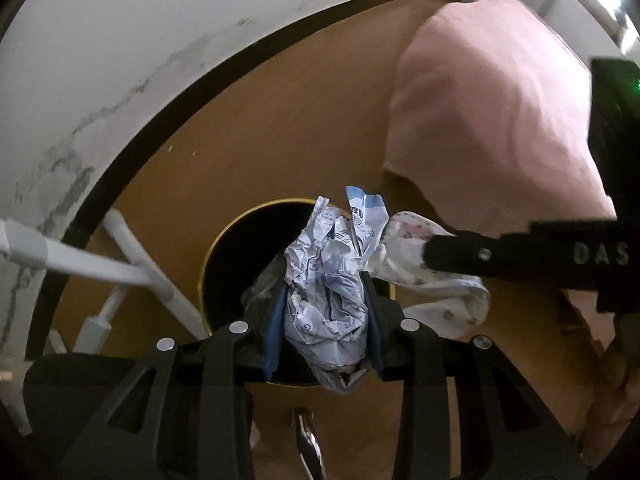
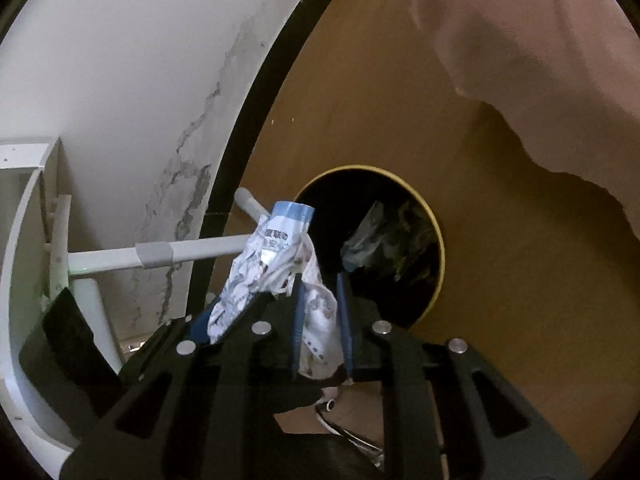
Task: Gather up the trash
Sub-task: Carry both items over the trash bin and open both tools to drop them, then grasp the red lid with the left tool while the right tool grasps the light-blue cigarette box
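My left gripper point(image 1: 324, 284) is shut on a crumpled blue-and-white wrapper point(image 1: 324, 316), hanging right over a round black bin point(image 1: 248, 248) with a gold rim on the wooden floor. From the right, my right gripper point(image 1: 432, 252) reaches in with a white patterned tissue point(image 1: 436, 300) touching the wrapper. In the right wrist view the right gripper point(image 2: 320, 280) is shut on that tissue point(image 2: 320, 320), just left of the bin point(image 2: 441, 248). The left gripper point(image 2: 230, 308) and its wrapper point(image 2: 276, 236) are close beside it. Some trash point(image 2: 368, 240) lies inside the bin.
White tube frame legs point(image 1: 80, 256) point(image 2: 160, 256) stand left of the bin, by a white marbled wall with a black skirting. A pink fabric point(image 1: 500, 120) point(image 2: 540, 40) hangs down on the right. A white curved panel point(image 2: 24, 240) is at far left. A metal object point(image 1: 306, 440) lies on the floor.
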`<act>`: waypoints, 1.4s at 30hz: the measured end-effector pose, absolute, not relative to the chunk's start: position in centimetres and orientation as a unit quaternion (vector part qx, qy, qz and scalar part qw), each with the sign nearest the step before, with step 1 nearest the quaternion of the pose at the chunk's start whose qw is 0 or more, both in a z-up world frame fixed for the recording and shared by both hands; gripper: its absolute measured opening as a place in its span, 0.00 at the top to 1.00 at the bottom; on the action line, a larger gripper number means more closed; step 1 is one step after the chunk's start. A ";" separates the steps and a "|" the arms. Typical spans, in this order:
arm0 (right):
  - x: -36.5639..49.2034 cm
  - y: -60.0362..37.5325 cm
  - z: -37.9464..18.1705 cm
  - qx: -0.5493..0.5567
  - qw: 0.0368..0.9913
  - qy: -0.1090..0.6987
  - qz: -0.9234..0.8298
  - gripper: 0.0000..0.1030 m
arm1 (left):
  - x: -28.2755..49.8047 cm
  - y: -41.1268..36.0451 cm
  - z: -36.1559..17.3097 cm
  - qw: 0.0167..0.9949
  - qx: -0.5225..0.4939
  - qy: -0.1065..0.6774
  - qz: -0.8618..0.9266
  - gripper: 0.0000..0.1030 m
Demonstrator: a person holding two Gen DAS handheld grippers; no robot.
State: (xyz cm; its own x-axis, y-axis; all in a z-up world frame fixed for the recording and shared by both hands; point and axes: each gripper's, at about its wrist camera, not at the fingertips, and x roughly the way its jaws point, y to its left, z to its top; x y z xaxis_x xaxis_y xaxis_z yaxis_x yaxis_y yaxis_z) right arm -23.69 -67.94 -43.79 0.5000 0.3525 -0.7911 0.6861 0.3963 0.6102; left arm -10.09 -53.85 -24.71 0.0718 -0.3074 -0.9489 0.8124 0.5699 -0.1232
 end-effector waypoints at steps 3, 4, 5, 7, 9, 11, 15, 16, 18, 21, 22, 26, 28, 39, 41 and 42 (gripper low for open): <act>-23.1 -67.7 -44.9 0.541 0.673 0.491 -0.118 0.84 | -9.0 -53.2 -25.7 0.693 0.223 0.564 -0.390 0.67; -22.9 -67.6 -45.2 0.541 0.671 0.494 -0.116 0.84 | -8.7 -53.0 -25.9 0.691 0.222 0.568 -0.388 0.67; -22.5 -67.4 -45.3 0.539 0.671 0.496 -0.114 0.84 | -8.5 -52.8 -26.3 0.687 0.218 0.575 -0.387 0.67; -22.0 -67.3 -45.3 0.533 0.670 0.503 -0.117 0.80 | -8.2 -52.9 -27.0 0.680 0.217 0.586 -0.383 0.63; -21.5 -67.3 -45.3 0.529 0.670 0.504 -0.126 0.58 | -8.1 -52.7 -27.3 0.677 0.209 0.594 -0.381 0.41; -21.7 -67.4 -45.1 0.525 0.675 0.500 -0.139 0.31 | -7.9 -52.4 -27.6 0.679 0.202 0.592 -0.384 0.13; -22.9 -68.2 -44.2 0.543 0.675 0.476 -0.153 0.31 | -8.4 -52.4 -27.9 0.671 0.205 0.599 -0.386 0.11; -23.5 -68.6 -43.4 0.539 0.680 0.469 -0.166 0.31 | -8.7 -52.4 -28.0 0.667 0.205 0.605 -0.384 0.11; -25.1 -69.6 -40.3 0.493 0.706 0.460 -0.217 0.30 | -10.4 -52.6 -27.8 0.642 0.211 0.616 -0.405 0.11; -28.0 -70.6 -34.1 0.407 0.740 0.437 -0.312 0.15 | -14.2 -53.3 -24.5 0.616 0.227 0.588 -0.473 0.11; -29.1 -70.6 -32.1 0.387 0.747 0.421 -0.338 0.14 | -15.4 -53.5 -22.8 0.615 0.227 0.569 -0.498 0.11; -34.6 -68.2 -22.7 0.297 0.791 0.321 -0.428 0.06 | -20.1 -53.7 -12.2 0.595 0.202 0.485 -0.609 0.11; -36.9 -65.8 -18.4 0.246 0.812 0.266 -0.457 0.06 | -21.4 -52.3 -6.7 0.602 0.182 0.433 -0.645 0.11; -24.9 -53.6 -12.7 0.201 0.916 0.258 -0.232 0.06 | -8.2 -31.7 6.3 0.836 0.110 0.306 -0.441 0.07; -20.9 -50.1 -12.4 0.182 0.929 0.273 -0.173 0.06 | -4.0 -25.8 5.8 0.868 0.063 0.334 -0.362 0.07; -18.5 -48.0 -12.3 0.173 0.933 0.283 -0.138 0.06 | -2.2 -22.7 5.4 0.879 0.038 0.347 -0.325 0.07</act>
